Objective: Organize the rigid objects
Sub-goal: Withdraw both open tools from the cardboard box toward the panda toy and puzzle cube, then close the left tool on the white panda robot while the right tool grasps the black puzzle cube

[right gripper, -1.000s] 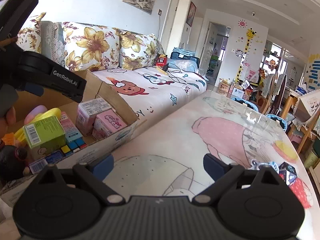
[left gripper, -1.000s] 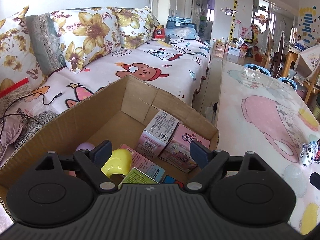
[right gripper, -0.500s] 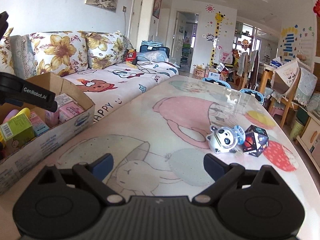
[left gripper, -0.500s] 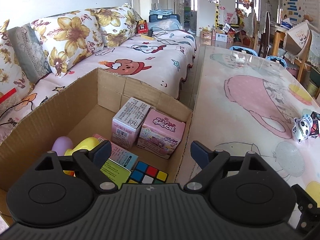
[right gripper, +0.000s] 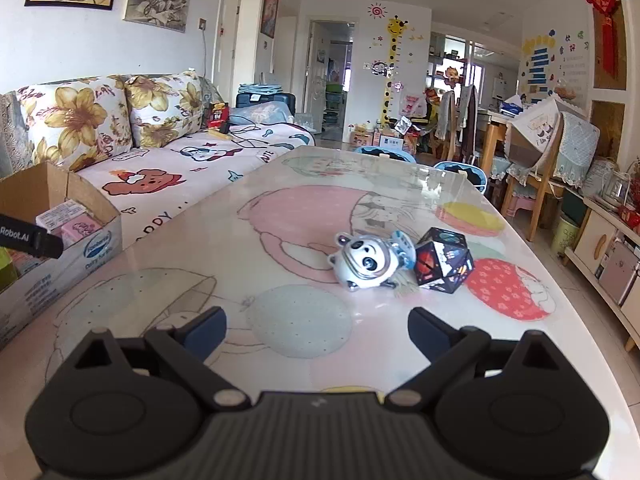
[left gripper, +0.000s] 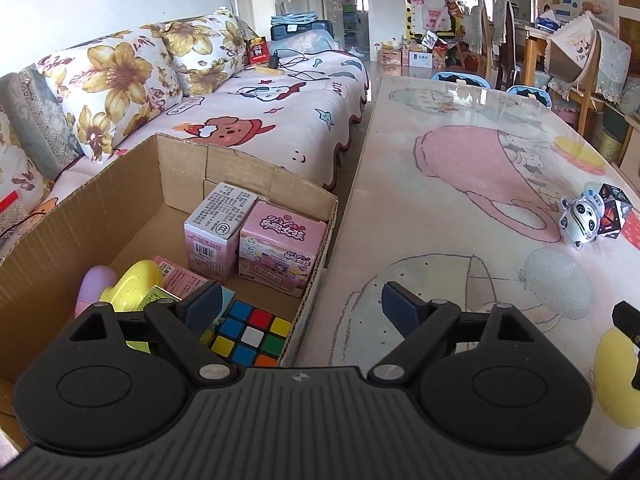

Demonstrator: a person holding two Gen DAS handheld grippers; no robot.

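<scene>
A cardboard box [left gripper: 120, 184] stands at the table's left edge and holds a Rubik's cube [left gripper: 250, 334], two pink cartons [left gripper: 280, 246], a yellow toy [left gripper: 132, 284] and a purple egg [left gripper: 94, 284]. My left gripper [left gripper: 298, 306] is open and empty above the box's right wall. A panda figure [right gripper: 366, 262] and a dark polyhedron toy [right gripper: 442, 260] lie on the table ahead of my right gripper [right gripper: 318, 326], which is open and empty. Both toys also show in the left wrist view, the panda [left gripper: 580, 220] at far right.
The table [right gripper: 280, 240] has a glossy cartoon cloth. A sofa [left gripper: 260, 96] with flowered cushions runs along the left. Chairs [right gripper: 532, 168] and shelves stand at the far right. The box shows at the left of the right wrist view [right gripper: 60, 256].
Both grippers have swung to the right, away from the box interior. The panda and polyhedron have come into the middle of the right wrist view. Both grippers stay open.
</scene>
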